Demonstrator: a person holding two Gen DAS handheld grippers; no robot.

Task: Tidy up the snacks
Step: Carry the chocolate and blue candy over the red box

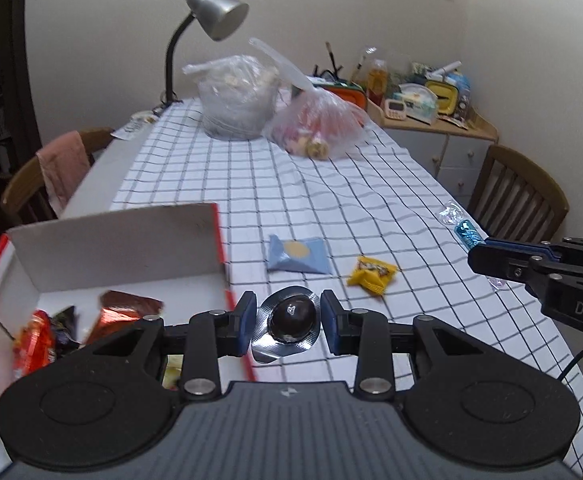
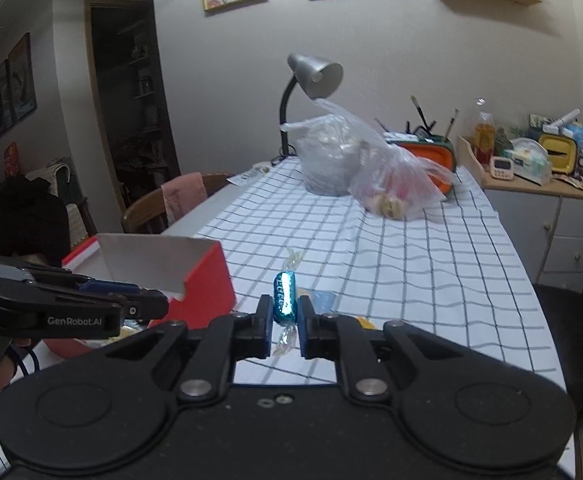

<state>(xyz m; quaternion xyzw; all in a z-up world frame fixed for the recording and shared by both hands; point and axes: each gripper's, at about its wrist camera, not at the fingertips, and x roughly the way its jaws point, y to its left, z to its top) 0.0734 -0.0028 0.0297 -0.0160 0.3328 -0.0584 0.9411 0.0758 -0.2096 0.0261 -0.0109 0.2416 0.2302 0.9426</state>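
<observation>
My left gripper (image 1: 289,320) is shut on a dark chocolate ball in a silver foil blister (image 1: 291,322), held just right of the red-and-white box (image 1: 111,248). The box holds several wrapped snacks (image 1: 127,312). A light blue packet (image 1: 297,255) and a yellow candy (image 1: 371,274) lie on the checked tablecloth beyond. My right gripper (image 2: 285,320) is shut on a blue foil twist-wrapped candy (image 2: 284,298), held above the cloth right of the box (image 2: 195,280). This candy also shows in the left wrist view (image 1: 465,232) at the right gripper's tip.
Two clear plastic bags of food (image 1: 315,128) and a grey desk lamp (image 1: 215,16) stand at the table's far end (image 1: 251,184). Wooden chairs (image 1: 515,192) stand at both sides. A cluttered cabinet (image 1: 443,120) is at the back right.
</observation>
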